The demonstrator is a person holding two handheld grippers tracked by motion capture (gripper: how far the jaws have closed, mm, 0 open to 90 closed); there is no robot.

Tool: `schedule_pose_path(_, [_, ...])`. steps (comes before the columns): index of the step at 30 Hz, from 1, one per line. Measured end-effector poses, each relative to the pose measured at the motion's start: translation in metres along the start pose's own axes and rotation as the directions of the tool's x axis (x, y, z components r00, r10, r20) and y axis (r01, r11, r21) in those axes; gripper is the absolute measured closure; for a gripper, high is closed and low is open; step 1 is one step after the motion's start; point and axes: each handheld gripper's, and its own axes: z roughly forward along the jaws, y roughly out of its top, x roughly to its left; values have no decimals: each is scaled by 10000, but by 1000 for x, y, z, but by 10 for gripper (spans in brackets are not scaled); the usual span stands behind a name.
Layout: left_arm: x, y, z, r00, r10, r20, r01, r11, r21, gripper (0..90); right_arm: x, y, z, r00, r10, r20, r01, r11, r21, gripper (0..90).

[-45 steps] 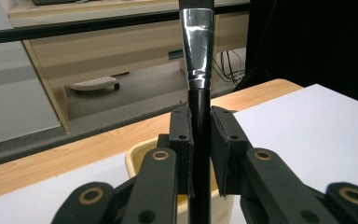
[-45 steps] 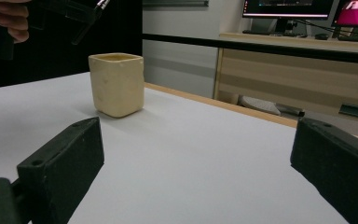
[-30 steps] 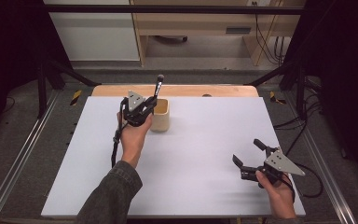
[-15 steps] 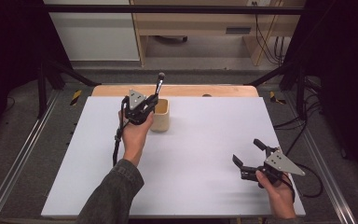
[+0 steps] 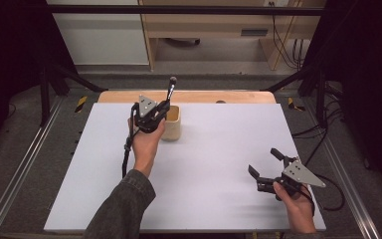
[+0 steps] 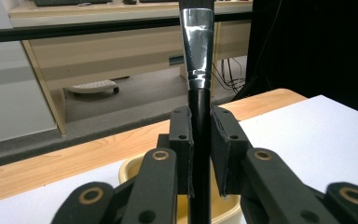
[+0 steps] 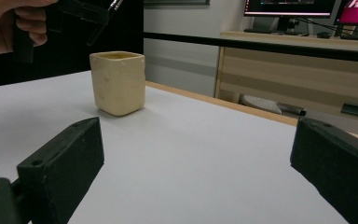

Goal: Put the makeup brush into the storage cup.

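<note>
My left gripper (image 5: 160,111) is shut on the black handle of a brush (image 5: 170,87) with a silver ferrule. It holds the brush nearly upright, handle end down, over a cream square cup (image 5: 172,128) at the table's back left. In the left gripper view both pads clamp the brush (image 6: 198,56), and the cup's (image 6: 129,172) rim sits just below. My right gripper (image 5: 264,163) rests open near the front right with nothing between its jaws. The right gripper view (image 7: 196,158) looks across the table at the cup (image 7: 119,81) and the left gripper (image 7: 81,14) above it.
A white sheet (image 5: 219,149) covers the table, with a wooden strip (image 5: 204,96) along its far edge. Metal rails (image 5: 20,169) run along both sides. Cables (image 5: 328,186) trail off the right edge. A wooden bench (image 7: 284,60) with monitors stands beyond.
</note>
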Motion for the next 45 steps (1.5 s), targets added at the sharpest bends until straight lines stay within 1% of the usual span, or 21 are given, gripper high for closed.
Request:
schedule_pose_path(5, [1, 0, 0, 10000, -15, -89, 14, 10000, -90, 793, 0, 0, 0, 10000, -15, -7, 15, 10000, 20, 31])
schedule_pose_path(7, [1, 0, 0, 9999, 38, -109, -39, 9999, -119, 793, 0, 0, 0, 10000, -24, -17, 24, 10000, 1, 31])
schedule_pose_path(8, [1, 0, 1, 9998, 129, -138, -131, 9998, -120, 793, 1, 0, 0, 10000, -45, -26, 45, 10000, 4, 31])
schedule_pose_path(10, [1, -1, 2, 9998, 127, -137, -129, 9999, -95, 793, 1, 0, 1, 10000, -20, -31, 20, 10000, 21, 31])
schedule_pose_path(15, [3, -2, 4, 9999, 37, -124, -39, 9999, -147, 793, 1, -1, 1, 10000, -34, -47, 35, 10000, 46, 31])
schedule_pose_path(20, [5, -2, 6, 9999, 33, -151, -36, 9998, -174, 793, 1, -1, 1, 10000, -47, -39, 47, 10000, 34, 31])
schedule_pose_path(22, [4, -3, 7, 9998, -41, -181, 37, 9998, -218, 793, 1, -1, 1, 10000, -64, -47, 64, 10000, 26, 31])
schedule_pose_path(30, [2, -5, 10, 9999, 63, -89, -64, 9998, -178, 792, 0, -1, 1, 10000, -43, -48, 43, 10000, 39, 31])
schedule_pose_path(35, [2, -5, 11, 9999, 58, -86, -60, 9997, -233, 793, 1, -1, 1, 10000, -45, -55, 45, 10000, 49, 31])
schedule_pose_path(45, [6, -6, 13, 9999, 84, -91, -86, 9998, -200, 792, 1, -1, 1, 10000, -43, -37, 44, 10000, 72, 31])
